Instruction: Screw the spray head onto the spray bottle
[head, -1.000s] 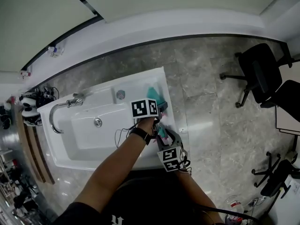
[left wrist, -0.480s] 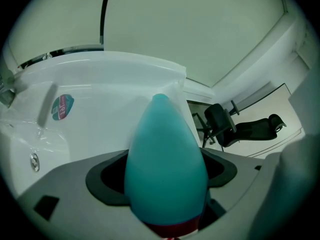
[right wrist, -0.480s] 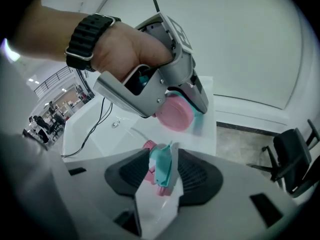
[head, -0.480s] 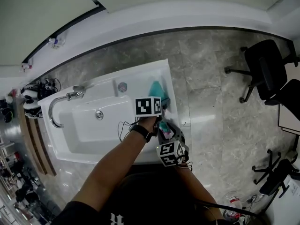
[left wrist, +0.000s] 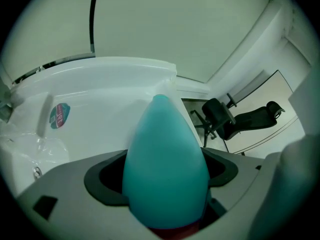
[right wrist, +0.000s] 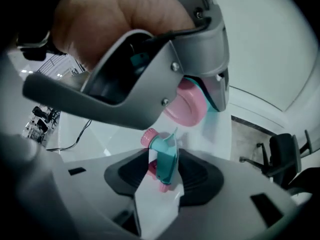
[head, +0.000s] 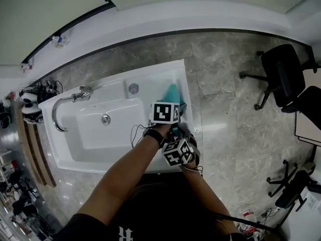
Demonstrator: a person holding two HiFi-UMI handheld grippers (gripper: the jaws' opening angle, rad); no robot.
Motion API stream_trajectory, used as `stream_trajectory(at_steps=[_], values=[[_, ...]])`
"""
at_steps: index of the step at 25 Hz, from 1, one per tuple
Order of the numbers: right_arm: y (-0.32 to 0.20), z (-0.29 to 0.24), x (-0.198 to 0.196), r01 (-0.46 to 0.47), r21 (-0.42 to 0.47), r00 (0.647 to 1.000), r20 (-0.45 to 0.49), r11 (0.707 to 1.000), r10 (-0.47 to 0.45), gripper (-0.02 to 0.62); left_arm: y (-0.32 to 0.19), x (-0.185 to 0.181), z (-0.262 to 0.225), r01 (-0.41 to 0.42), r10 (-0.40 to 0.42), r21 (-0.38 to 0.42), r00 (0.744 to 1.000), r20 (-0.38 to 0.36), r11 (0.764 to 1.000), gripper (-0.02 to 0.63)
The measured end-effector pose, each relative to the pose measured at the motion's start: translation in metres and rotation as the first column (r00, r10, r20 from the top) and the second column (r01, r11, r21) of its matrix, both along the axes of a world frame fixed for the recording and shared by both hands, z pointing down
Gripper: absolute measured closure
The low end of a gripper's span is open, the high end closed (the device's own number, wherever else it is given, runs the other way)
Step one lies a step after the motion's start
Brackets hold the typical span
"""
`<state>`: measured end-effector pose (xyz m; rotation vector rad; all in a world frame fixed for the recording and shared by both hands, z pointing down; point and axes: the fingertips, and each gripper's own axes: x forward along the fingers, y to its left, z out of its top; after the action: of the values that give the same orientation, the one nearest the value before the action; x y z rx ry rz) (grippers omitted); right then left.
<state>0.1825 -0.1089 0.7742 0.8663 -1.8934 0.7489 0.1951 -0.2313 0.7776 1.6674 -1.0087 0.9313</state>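
Head view: both my grippers hang over the right end of the white tub (head: 145,79). My left gripper (head: 175,104) holds the teal spray bottle (head: 172,91). My right gripper (head: 175,133) is just beside it, at the tub's near edge.

Left gripper view: my jaws squeeze the bottle's fat body, above the tub.

Right gripper view: my jaws pinch the teal spray head (right wrist: 165,159) and have just opened a tiny bit. The bottle's pink end (right wrist: 187,104) hangs just above it, over the tub.

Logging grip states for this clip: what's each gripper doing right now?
Left gripper: closed on the teal spray bottle.
Right gripper: closed on the spray head, jaws having just opened slightly.
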Motion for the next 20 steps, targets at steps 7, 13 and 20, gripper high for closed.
stream_trajectory(at_steps=[7, 13, 20], values=[[0.007, 0.009, -0.008, 0.051, -0.053, 0.999, 0.004, 0.997, -0.051, 0.434, 0.008, -0.002, -0.003, -0.106, 0.107, 0.01, 0.993, -0.051, 0.994, 0.189], [0.014, 0.006, 0.0, 0.031, -0.082, 0.999, 0.015, 0.996, -0.029, 0.434, -0.001, -0.011, -0.02, -0.185, 0.189, 0.072, 0.98, -0.055, 0.98, 0.189], [0.023, -0.008, 0.002, 0.013, -0.073, 1.0, 0.023, 0.997, -0.011, 0.434, 0.001, -0.028, -0.034, -0.185, 0.192, 0.087, 0.978, -0.083, 0.979, 0.189]])
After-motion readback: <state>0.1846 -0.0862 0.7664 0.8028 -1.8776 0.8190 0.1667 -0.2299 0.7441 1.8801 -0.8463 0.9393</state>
